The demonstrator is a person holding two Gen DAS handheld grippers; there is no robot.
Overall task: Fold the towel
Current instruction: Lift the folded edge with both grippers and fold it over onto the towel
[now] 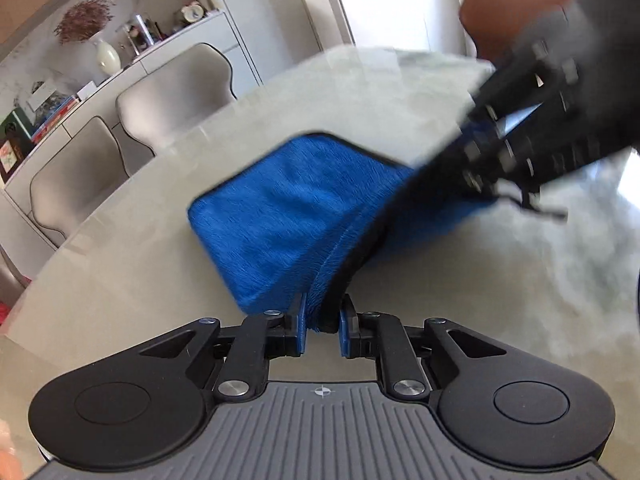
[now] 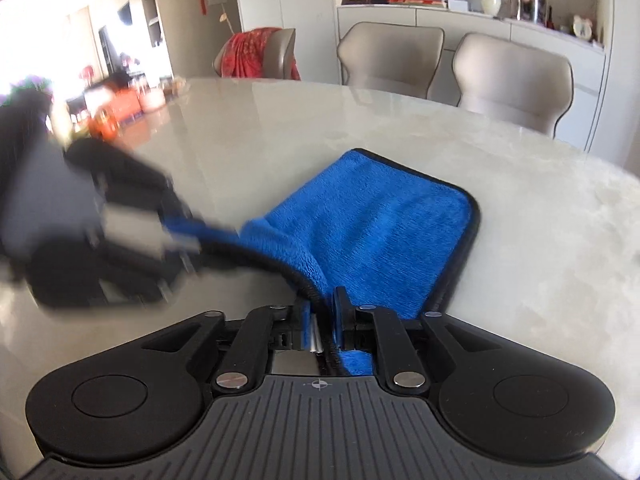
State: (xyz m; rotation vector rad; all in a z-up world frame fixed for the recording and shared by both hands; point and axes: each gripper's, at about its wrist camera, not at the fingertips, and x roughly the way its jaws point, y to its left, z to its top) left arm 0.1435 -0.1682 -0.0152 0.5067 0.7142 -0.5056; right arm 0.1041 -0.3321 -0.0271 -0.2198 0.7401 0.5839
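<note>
A blue towel (image 1: 280,208) with a black border lies partly folded on the pale marble table (image 1: 120,280). My left gripper (image 1: 323,320) is shut on its near, doubled edge, and the pads press the pile. In the right wrist view the towel (image 2: 372,220) spreads away to the right. Its black edge runs between the jaws of my right gripper (image 2: 323,320), resting against the right finger with a pale gap beside it, so the jaws stand slightly open. The other gripper shows blurred in each view: the right gripper (image 1: 500,152) and the left gripper (image 2: 176,220) on the towel's edge.
Two beige chairs (image 2: 512,76) stand along the table's far side, in front of a white sideboard (image 2: 440,16) with a vase and books. An orange-brown chair (image 1: 508,12) stands at the far end. Bare table top (image 2: 280,120) surrounds the towel.
</note>
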